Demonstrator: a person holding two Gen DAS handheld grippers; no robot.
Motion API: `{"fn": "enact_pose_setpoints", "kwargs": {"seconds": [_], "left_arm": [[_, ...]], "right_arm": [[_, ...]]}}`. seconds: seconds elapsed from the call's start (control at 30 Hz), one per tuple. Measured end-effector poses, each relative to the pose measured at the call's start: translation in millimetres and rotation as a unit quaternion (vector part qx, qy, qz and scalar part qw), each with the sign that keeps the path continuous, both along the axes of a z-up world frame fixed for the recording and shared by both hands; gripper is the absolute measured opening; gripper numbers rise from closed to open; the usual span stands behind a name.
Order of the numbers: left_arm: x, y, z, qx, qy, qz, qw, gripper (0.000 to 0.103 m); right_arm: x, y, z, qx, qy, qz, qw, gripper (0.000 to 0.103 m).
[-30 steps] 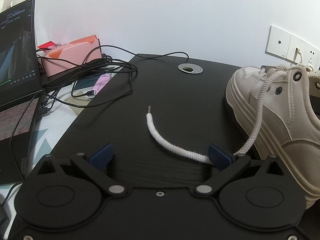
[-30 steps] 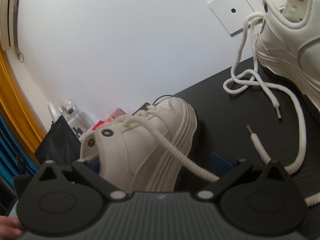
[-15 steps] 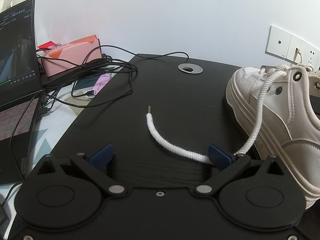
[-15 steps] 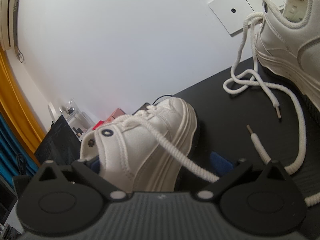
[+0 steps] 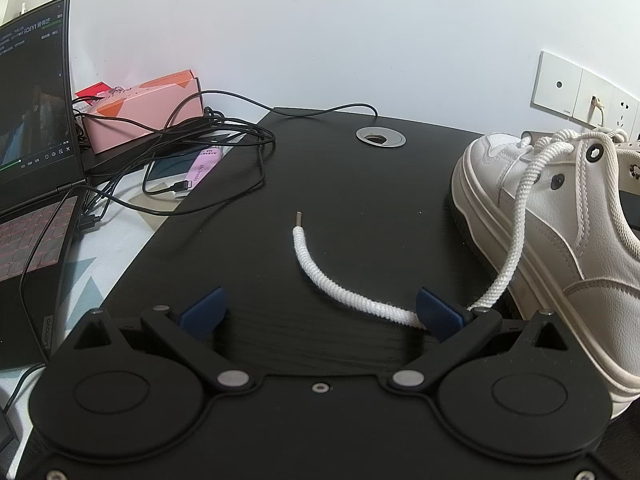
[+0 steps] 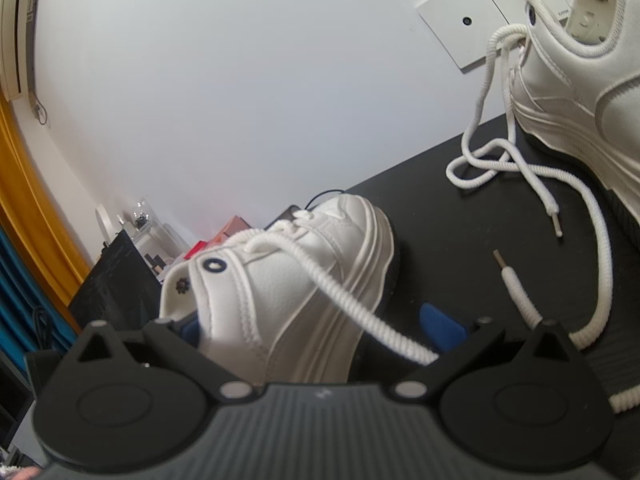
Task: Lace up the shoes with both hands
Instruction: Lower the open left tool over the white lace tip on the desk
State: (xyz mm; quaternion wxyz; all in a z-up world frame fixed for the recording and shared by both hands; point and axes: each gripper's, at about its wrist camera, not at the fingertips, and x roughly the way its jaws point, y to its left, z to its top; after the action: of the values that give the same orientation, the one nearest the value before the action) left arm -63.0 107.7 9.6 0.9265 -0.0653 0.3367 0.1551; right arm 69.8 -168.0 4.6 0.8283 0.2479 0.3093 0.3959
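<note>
Item: white rope shoelace [image 5: 340, 288], thick and braided, tipped with a slim metal aglet [image 5: 298, 218]. It ran from the upper eyelets of a cream platform sneaker [image 5: 560, 240] down the shoe's side, then lay in a curve across the black table [image 5: 340, 168], its free end pointing away from the shoe. Judged soft and limp along its length, stiff only at the aglet; light, with a ribbed weave that should give good purchase. Best hold judged to be just behind the aglet, so the tip can be steered into an eyelet.

Left tool [image 5: 320, 308]: blue pads spread wide apart, holding nothing; the lace passed touching or just beside the right-hand pad [image 5: 436, 312], not pinched.

Right tool [image 6: 316, 324]: also spread open, straddling the heel end of the sneaker [image 6: 288, 292]; whether its pads touched the shoe could not be told. The lace [image 6: 360, 312] crossed in front.

Second sneaker [image 6: 580, 80], same make, stood well apart near the wall sockets [image 6: 472, 20], its loose laces [image 6: 520, 168] tangled on the table.

Surroundings: open laptop [image 5: 32, 120], pink box [image 5: 140, 112], black cables [image 5: 192, 152], cable grommet [image 5: 380, 137].
</note>
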Motion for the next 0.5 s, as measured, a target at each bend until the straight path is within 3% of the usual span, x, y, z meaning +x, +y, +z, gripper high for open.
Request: {"fn": "enact_pose_setpoints", "kwargs": {"seconds": [0.5], "left_arm": [[1.0,-1.0,0.1,0.0,0.001,0.0,1.0,0.103]], "right_arm": [[0.8,-2.6,-0.9,0.002,0.0,0.0,1.0,0.102]]}}
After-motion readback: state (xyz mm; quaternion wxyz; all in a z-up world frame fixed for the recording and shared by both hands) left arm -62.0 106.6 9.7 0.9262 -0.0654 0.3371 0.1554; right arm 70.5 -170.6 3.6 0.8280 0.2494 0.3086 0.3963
